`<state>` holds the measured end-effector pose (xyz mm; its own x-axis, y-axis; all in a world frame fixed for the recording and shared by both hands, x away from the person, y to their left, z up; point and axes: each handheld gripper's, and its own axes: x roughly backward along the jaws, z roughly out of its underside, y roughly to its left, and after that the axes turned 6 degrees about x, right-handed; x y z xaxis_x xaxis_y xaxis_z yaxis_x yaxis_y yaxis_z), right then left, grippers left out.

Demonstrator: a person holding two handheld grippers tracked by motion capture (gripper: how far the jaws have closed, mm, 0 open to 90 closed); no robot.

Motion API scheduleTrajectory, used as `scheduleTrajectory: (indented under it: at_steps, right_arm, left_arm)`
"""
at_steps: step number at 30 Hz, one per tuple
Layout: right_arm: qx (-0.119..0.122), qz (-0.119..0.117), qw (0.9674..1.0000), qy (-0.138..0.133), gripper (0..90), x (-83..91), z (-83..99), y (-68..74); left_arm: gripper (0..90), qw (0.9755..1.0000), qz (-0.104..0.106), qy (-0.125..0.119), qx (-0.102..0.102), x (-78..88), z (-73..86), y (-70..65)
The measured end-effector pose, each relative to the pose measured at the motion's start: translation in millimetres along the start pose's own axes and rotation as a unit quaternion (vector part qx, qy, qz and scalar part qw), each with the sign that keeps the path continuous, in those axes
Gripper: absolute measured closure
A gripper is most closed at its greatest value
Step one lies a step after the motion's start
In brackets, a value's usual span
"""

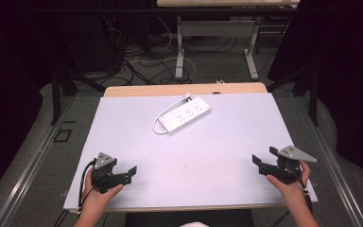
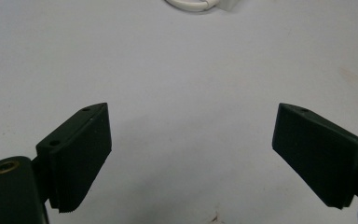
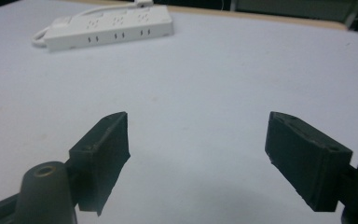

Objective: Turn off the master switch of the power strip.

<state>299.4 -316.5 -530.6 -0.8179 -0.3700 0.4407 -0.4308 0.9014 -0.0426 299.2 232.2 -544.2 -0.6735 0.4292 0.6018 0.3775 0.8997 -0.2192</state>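
A white power strip (image 1: 185, 115) lies slantwise on the far middle of the pale desk (image 1: 217, 156), its white cord (image 1: 159, 124) looped at its near-left end. Its sockets are plain in the right gripper view, but any brand or printing is too small to read. The left gripper (image 1: 131, 171) rests at the near-left desk edge, the right gripper (image 1: 256, 161) at the near-right; both have jaws spread wide, holding nothing, well apart from the strip.
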Motion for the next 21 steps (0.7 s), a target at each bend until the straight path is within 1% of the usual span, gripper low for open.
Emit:
scheduleTrajectory:
  at_steps: [1, 3, 4, 6, 7, 8, 9, 10, 11, 12, 13, 14, 15, 16, 17, 18, 19, 20, 21]
  right_arm:
    - [0.000, 0.002, 1.0000, 0.005, 21.1, -3.1, 3.2, 2.3]
    - [-0.001, -0.005, 0.9998, 0.018, 20.9, -7.7, 7.7, 2.6]
    - [-0.006, -0.006, 0.9998, 0.017, 20.9, -9.0, 10.0, 1.9]
    - [-0.004, -0.006, 0.9998, 0.017, 20.9, -9.7, 11.1, 1.4]
    - [-0.002, 0.004, 0.9998, 0.019, 20.7, -9.8, 12.6, -0.6]
    - [-0.002, 0.004, 0.9998, 0.019, 20.7, -9.8, 12.6, -0.6]
    - [-0.002, 0.008, 0.9997, 0.022, 20.7, -10.0, 14.5, -2.0]
    - [-0.005, 0.003, 0.9996, 0.029, 20.7, -8.7, 14.9, -2.4]
    - [-0.005, 0.003, 0.9996, 0.029, 20.7, -8.7, 14.9, -2.4]
    - [-0.007, 0.005, 0.9998, 0.019, 20.7, -9.9, 16.2, -2.8]
    - [-0.008, 0.001, 0.9995, 0.032, 20.7, -7.3, 16.0, -3.4]
    - [-0.010, -0.003, 0.9997, 0.023, 20.7, -7.4, 16.6, -5.2]
    - [-0.012, -0.004, 0.9997, 0.023, 20.7, -6.9, 16.5, -5.4]
    - [-0.015, -0.004, 0.9996, 0.023, 20.7, -6.7, 16.5, -5.1]
    - [-0.015, -0.004, 0.9996, 0.023, 20.7, -6.7, 16.5, -5.1]
    - [-0.013, -0.002, 0.9995, 0.029, 20.7, -5.7, 16.1, -5.3]
    - [-0.009, -0.001, 0.9997, 0.022, 20.7, -6.3, 16.4, -5.7]
    - [-0.006, 0.000, 0.9996, 0.026, 20.7, -5.7, 16.0, -6.2]
    - [-0.003, -0.002, 0.9997, 0.024, 20.6, -5.8, 15.8, -6.4]
  left_arm:
    - [12.7, 1.0000, 0.002, 0.002, -0.002, 0.5, -0.8, 1.4]
    - [13.9, 1.0000, 0.002, 0.000, -0.002, 0.3, -1.1, 1.2]
    - [14.1, 1.0000, 0.001, 0.000, -0.005, 0.4, -1.7, 1.1]
    - [14.6, 1.0000, 0.003, -0.003, -0.005, 0.4, -1.9, 0.5]
    - [15.5, 1.0000, 0.004, -0.002, -0.006, 0.8, -2.1, 0.3]
    - [15.5, 1.0000, 0.003, -0.003, -0.005, 0.7, -2.2, -0.1]
    - [15.7, 1.0000, 0.002, -0.005, -0.004, 0.6, -2.4, -0.6]
    - [15.8, 1.0000, 0.002, -0.005, -0.004, 0.6, -2.7, -0.8]
    - [15.8, 1.0000, 0.003, -0.008, -0.002, 0.5, -3.3, -1.0]
    - [16.0, 1.0000, 0.004, -0.006, 0.001, 0.7, -4.1, -1.3]
    - [16.0, 1.0000, 0.003, -0.004, 0.001, 1.2, -4.9, -1.5]
    - [16.0, 1.0000, 0.002, -0.004, 0.000, 1.4, -5.8, -1.9]
    - [16.0, 1.0000, 0.000, -0.006, 0.000, 1.1, -6.7, -2.2]
    - [16.0, 1.0000, 0.004, 0.000, 0.001, 1.3, -10.0, -1.8]
    - [16.0, 1.0000, 0.004, 0.000, 0.001, 1.3, -10.0, -1.8]
    - [16.0, 1.0000, 0.004, -0.001, 0.004, 1.1, -12.1, -1.6]
    - [16.5, 1.0000, 0.004, -0.002, 0.007, 1.4, -14.3, -1.5]
    - [16.6, 1.0000, 0.005, -0.001, 0.007, 1.9, -17.0, -1.1]
    - [17.0, 1.0000, 0.005, -0.004, 0.007, 1.9, -19.3, -0.8]
